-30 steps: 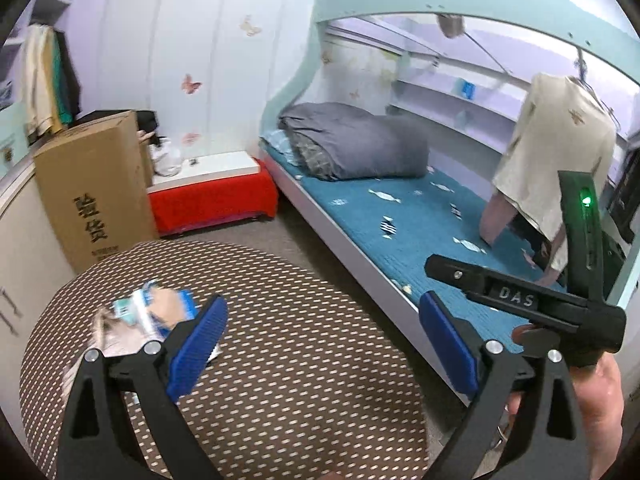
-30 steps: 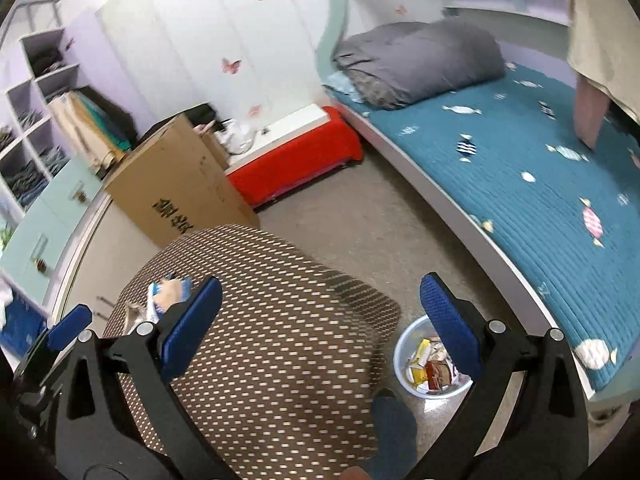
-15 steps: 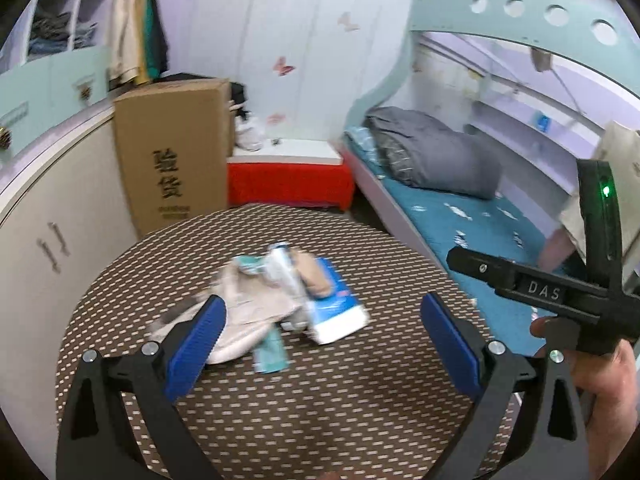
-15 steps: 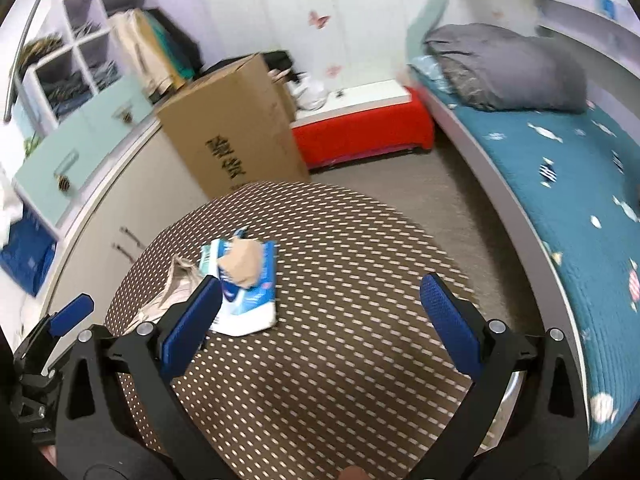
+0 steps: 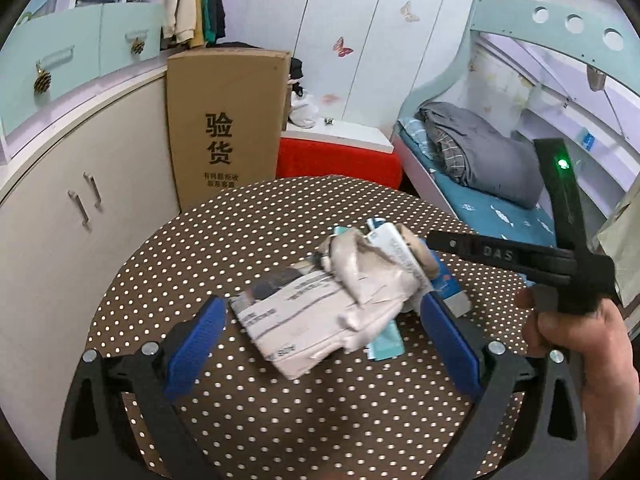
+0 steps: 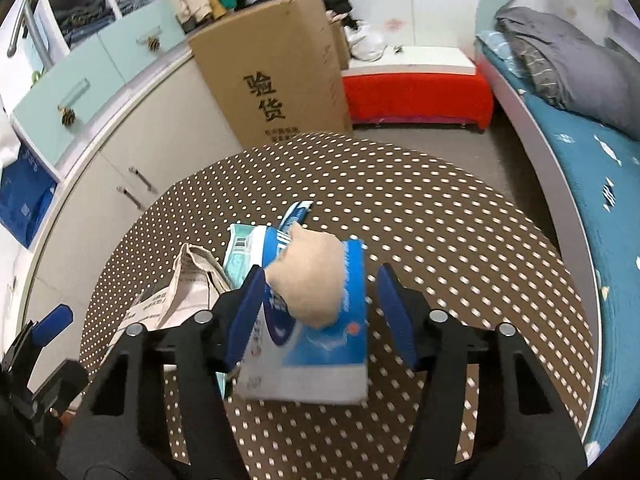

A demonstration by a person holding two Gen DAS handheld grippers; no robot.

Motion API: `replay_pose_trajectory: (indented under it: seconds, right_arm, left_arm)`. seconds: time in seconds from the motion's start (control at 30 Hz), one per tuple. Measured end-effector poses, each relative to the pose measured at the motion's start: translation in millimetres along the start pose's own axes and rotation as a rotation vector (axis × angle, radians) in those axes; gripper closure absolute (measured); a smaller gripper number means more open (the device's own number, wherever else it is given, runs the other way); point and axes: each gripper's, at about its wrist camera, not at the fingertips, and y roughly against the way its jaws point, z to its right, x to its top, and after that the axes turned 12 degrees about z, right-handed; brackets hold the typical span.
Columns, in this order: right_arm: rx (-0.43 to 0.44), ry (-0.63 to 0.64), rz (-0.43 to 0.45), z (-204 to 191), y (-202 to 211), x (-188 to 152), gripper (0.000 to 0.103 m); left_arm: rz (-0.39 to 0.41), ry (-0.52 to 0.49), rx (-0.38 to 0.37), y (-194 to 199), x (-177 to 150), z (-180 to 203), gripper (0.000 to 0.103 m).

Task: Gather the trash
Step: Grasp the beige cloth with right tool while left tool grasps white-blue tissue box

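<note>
Two views are reaching me, and I am taking the left wrist first. I am seeing the left gripper standing wide apart over the brown dotted round table, its blue pads on either side of the trash pile and touching none of it. Between them is lying a crumpled pale paper bag with grey print; a teal wrapper is showing from under the bag's near right edge. Beyond the bag a white tube and a blue-and-white packet are lying. At the right of this view a hand is gripping the black handle of the right tool. A tall cardboard box is standing behind the table against the cabinet.

Turning to the right wrist view, I am seeing the right gripper about half open, its jaws having just been closing. The blue-and-white packet is lying between the pads with a crumpled tan paper wad on top of it. The left pad is sitting at the packet's edge; the right pad is standing clear of it, so nothing is gripped. The printed paper bag is lying just left of the packet. The left tool's blue pad is showing at the far left edge.
</note>
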Motion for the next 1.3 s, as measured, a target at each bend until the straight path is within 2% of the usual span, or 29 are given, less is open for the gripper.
replay_pose_trajectory:
  seconds: [0.13, 0.2, 0.23, 0.33, 0.47, 0.63, 0.8, 0.97, 1.27, 1.3]
  right_arm:
    - [-0.008, 0.053, -0.049, -9, -21, -6, 0.058]
    - [-0.050, 0.121, -0.058, -17, -29, -12, 0.065]
    - [-0.068, 0.142, -0.049, -17, -30, -15, 0.072]
    - [-0.044, 0.095, -0.022, -9, -21, -18, 0.079]
    - [-0.018, 0.030, 0.040, 7, 4, -20, 0.079]
    - [-0.029, -0.025, 0.068, 28, 28, -21, 0.079]
    - [-0.043, -0.066, 0.097, 49, 59, -30, 0.079]
    - [-0.060, -0.102, 0.133, 69, 89, -39, 0.079]
    - [-0.073, -0.146, 0.173, 97, 120, -51, 0.079]
    - [-0.072, -0.151, 0.177, 99, 122, -52, 0.079]
  left_arm:
    - [-0.007, 0.005, 0.006, -3, -3, -7, 0.007]
    - [-0.013, 0.003, 0.010, -6, -5, -9, 0.007]
    - [-0.017, 0.005, 0.011, -7, -6, -10, 0.007]
    - [-0.032, 0.002, 0.009, -11, -8, -8, 0.007]
    - [-0.032, -0.025, -0.003, -13, -8, 2, 0.007]
    - [-0.031, -0.063, -0.031, -15, -6, 27, 0.007]
    - [-0.025, -0.121, -0.069, -20, -10, 65, 0.007]
    - [-0.035, -0.128, -0.109, -22, -23, 96, 0.007]
    - [-0.084, -0.111, -0.018, -62, -44, 120, 0.009]
    - [-0.090, -0.112, -0.015, -69, -43, 122, 0.018]
